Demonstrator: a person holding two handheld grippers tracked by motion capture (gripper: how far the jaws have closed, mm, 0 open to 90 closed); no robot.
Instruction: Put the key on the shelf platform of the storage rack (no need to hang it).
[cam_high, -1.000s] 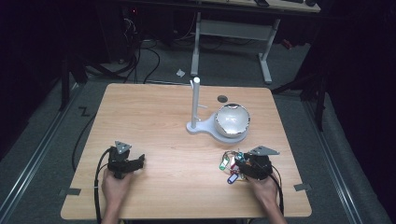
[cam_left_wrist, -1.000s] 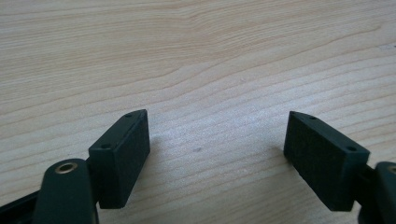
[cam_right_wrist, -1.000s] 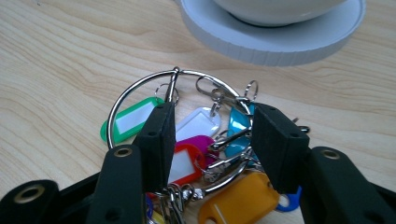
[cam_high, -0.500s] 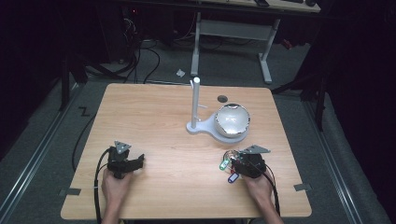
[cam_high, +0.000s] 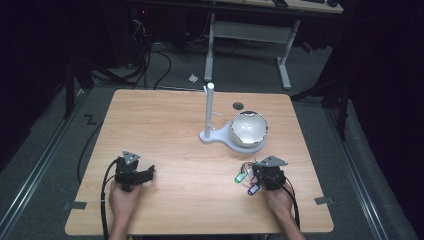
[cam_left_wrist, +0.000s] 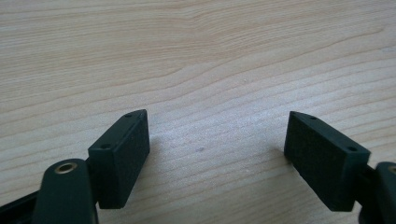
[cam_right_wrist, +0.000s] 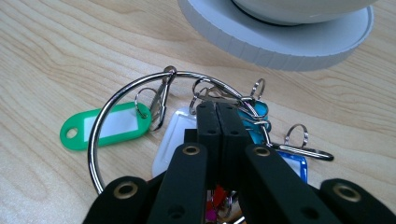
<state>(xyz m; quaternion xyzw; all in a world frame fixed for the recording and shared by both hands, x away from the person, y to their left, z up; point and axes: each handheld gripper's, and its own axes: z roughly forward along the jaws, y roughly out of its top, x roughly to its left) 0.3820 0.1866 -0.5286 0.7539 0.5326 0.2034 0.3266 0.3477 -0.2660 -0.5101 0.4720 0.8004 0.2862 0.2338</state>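
Observation:
A bunch of keys on a large metal ring (cam_right_wrist: 122, 97), with a green tag (cam_right_wrist: 105, 126), a white tag and blue tags, lies on the wooden table (cam_high: 175, 125) near its front right. My right gripper (cam_right_wrist: 217, 106) stands over the bunch (cam_high: 246, 180). Its jaws have just been closing and are now pressed together, with a thin metal clasp of the bunch at their tips. My left gripper (cam_left_wrist: 217, 140) rests open on bare wood at the front left (cam_high: 149, 173), with nothing between its pads.
A white stand with an upright post (cam_high: 210, 112) and a shiny round bowl (cam_high: 248, 128) on its base (cam_right_wrist: 280, 42) sits just beyond the keys. A small dark hole (cam_high: 238, 106) marks the tabletop behind it. Desks and cables fill the dark floor beyond.
The right hand has shifted slightly left onto the key bunch and its jaws have closed. The left hand and its gripper have stayed still.

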